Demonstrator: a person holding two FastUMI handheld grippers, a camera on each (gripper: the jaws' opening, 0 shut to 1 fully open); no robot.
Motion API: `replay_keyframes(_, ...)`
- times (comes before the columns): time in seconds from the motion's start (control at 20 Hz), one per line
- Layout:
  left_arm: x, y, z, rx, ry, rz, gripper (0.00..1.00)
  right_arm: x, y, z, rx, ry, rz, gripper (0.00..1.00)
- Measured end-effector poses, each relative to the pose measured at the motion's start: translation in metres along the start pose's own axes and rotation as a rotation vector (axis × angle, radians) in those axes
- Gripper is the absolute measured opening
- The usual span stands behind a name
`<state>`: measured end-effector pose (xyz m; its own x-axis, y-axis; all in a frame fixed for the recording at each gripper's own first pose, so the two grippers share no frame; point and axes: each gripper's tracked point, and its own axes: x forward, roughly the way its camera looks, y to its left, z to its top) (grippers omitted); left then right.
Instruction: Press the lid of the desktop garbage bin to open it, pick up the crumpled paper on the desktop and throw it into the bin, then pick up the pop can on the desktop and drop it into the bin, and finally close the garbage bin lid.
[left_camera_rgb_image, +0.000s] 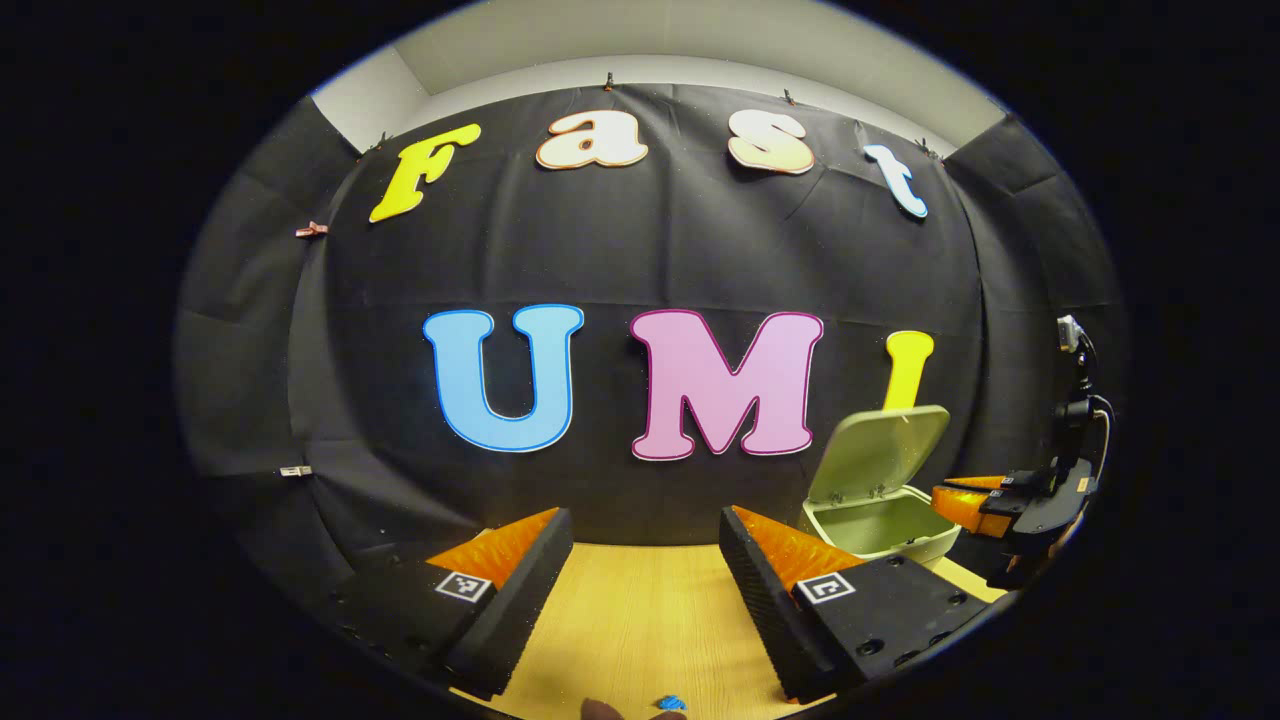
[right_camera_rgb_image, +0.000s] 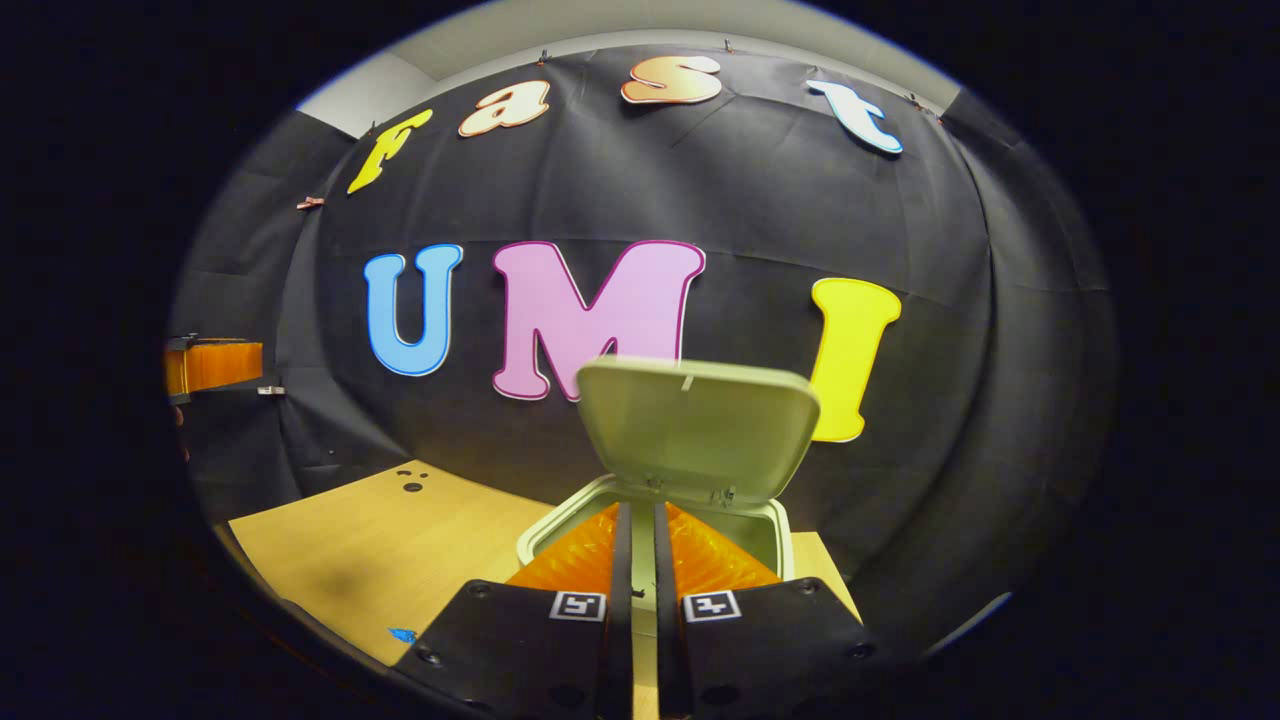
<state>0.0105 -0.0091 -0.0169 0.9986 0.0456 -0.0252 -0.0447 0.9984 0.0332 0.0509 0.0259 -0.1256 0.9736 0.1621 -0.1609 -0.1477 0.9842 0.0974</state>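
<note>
The pale green desktop bin (left_camera_rgb_image: 925, 548) stands at the table's right end with its lid (left_camera_rgb_image: 880, 450) tipped up and back, the inside empty as far as I see. My right gripper (right_camera_rgb_image: 640, 512) hovers just above the bin's open mouth (right_camera_rgb_image: 545, 535), in front of the raised lid (right_camera_rgb_image: 700, 420), its fingers nearly together with nothing between them. The left gripper view shows that gripper (left_camera_rgb_image: 962, 500) at the bin's right side. My left gripper (left_camera_rgb_image: 645, 520) hangs open over the bare wooden table (left_camera_rgb_image: 640, 620), left of the bin, holding nothing.
A small blue mark (right_camera_rgb_image: 402, 634) lies on the table near its front edge. Several dark holes (right_camera_rgb_image: 412, 486) sit in the tabletop at the far left. The left gripper (right_camera_rgb_image: 212, 365) shows at the left edge of the right gripper view.
</note>
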Motion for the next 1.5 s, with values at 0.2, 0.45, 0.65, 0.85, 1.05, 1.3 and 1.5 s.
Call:
replay_keyframes(0.2, -0.001, 0.002, -0.007, 0.001, 0.013, -0.009, 0.95, -0.01, 0.002, 0.004, 0.002, -0.005, 0.001, 0.48)
replay_keyframes(0.45, -0.001, 0.004, -0.025, 0.009, 0.04, -0.028, 0.95, -0.025, 0.01, 0.008, -0.016, -0.013, 0.009, 0.78)
replay_keyframes(0.65, -0.002, 0.001, -0.044, -0.001, 0.069, -0.062, 0.95, -0.04, 0.014, 0.009, -0.023, -0.005, 0.008, 0.87)
replay_keyframes(0.85, -0.004, -0.005, -0.08, 0.011, 0.129, -0.11, 0.95, -0.056, 0.012, 0.005, -0.028, 0.012, -0.015, 0.88)
replay_keyframes(1.05, -0.006, -0.017, -0.122, 0.024, 0.198, -0.184, 0.95, -0.072, 0.009, 0.003, 0.001, 0.024, -0.036, 0.94)
replay_keyframes(1.3, -0.006, -0.032, -0.194, 0.071, 0.333, -0.26, 0.94, -0.092, -0.003, -0.004, -0.022, 0.048, -0.082, 0.94)
replay_keyframes(1.5, -0.006, -0.038, -0.253, 0.122, 0.451, -0.289, 0.91, -0.104, -0.012, -0.006, -0.032, 0.057, -0.112, 0.94)
